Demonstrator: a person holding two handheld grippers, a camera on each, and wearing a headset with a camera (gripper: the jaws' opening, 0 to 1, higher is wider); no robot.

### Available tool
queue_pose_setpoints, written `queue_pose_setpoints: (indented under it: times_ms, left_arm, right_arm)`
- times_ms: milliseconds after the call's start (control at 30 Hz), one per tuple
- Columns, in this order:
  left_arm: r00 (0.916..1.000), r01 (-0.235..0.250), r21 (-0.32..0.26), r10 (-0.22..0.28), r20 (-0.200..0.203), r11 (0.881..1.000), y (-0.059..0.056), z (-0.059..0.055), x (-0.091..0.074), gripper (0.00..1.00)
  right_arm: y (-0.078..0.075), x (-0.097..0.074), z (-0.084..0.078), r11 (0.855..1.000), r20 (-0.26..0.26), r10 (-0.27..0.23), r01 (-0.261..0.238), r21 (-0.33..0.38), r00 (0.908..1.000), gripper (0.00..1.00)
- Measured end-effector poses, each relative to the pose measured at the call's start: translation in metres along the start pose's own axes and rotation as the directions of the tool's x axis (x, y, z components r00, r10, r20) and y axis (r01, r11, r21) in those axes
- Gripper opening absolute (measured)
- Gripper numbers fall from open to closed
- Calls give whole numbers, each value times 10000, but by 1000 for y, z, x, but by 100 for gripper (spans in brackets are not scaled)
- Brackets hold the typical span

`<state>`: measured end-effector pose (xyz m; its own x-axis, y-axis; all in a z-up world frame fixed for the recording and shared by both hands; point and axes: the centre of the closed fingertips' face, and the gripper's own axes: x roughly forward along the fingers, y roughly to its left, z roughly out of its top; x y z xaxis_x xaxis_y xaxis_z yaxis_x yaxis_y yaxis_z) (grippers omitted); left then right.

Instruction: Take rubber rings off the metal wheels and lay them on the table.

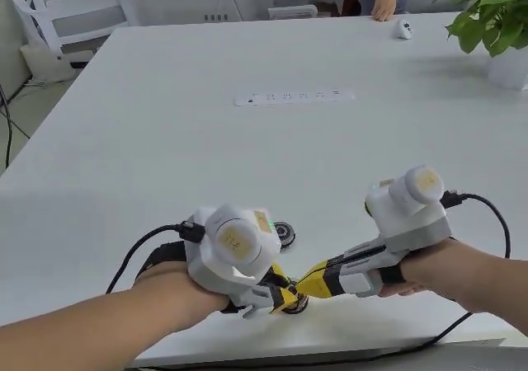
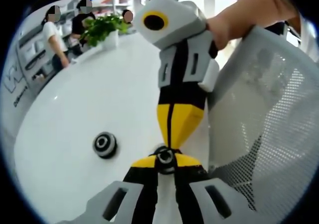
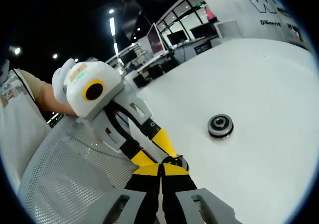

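**Left gripper** (image 2: 165,162): black jaws with yellow tips. They are closing from either side on a small metal wheel (image 2: 165,157), one tip on each flank, and holding it low over the near edge of the worktop (image 1: 247,157). The body is smooth white and grey plastic, and a hand is wrapping it from behind.

**Right gripper** (image 3: 161,170): same build. Its jaws are lying pressed together with only a thin dark seam between them, and the tips are touching the rim of the held wheel from the opposite side. Whether they are nipping anything on that rim is too small to make out.

**Held wheel:** round, with a silvery hub and a dark centre. The jaw tips are covering most of it, so its outer edge is hard to read.

**Second wheel** (image 2: 104,145): lying flat on the worktop just beyond the grippers, apart from both. It has a pale metal hub inside a black band (image 3: 220,133). In the head view the left gripper's body is partly hiding it.

**Worktop:** white, matt and broad.

**Power strip** (image 1: 294,97): long and white, lying mid-worktop, farther off.

**Cable** (image 1: 140,251): black, looping near left.

**Potted plant** (image 1: 491,16): green and leafy, standing far right and cut off by the frame.

**Mesh chair back** (image 2: 279,109): pale grey and perforated, standing at the near side.
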<state>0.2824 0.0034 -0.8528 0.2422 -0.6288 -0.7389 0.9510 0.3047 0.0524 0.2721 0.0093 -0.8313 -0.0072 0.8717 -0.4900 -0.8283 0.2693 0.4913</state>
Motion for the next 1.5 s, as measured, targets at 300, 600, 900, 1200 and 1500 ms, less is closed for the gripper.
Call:
queue_pose_setpoints:
  times_ms: [300,600,900,1200,1500]
  left_arm:
    - [10000,5,8,-5,41,10000,0,0,0,11]
    - [10000,-19,22,19,51,10000,0,1,0,12]
    - [9999,60,130,-61,91,9999,0,2,0,12]
    - [9999,145,62,-145,31,9999,2,1,-3,16]
    - [9982,281,-457,-256,540,9986,3,8,-17,22]
  right_arm:
    - [2,-2,3,9988,353,250,-264,418,9991,0]
    - [-11,-2,-5,9988,-184,-409,404,-263,9990,0]
    - [-13,-2,-8,9971,-367,-596,578,-489,9976,0]
    - [-16,-3,-8,9963,-347,-701,682,-519,9969,0]
    - [-18,-3,-6,9967,-265,-693,680,-446,9972,0]
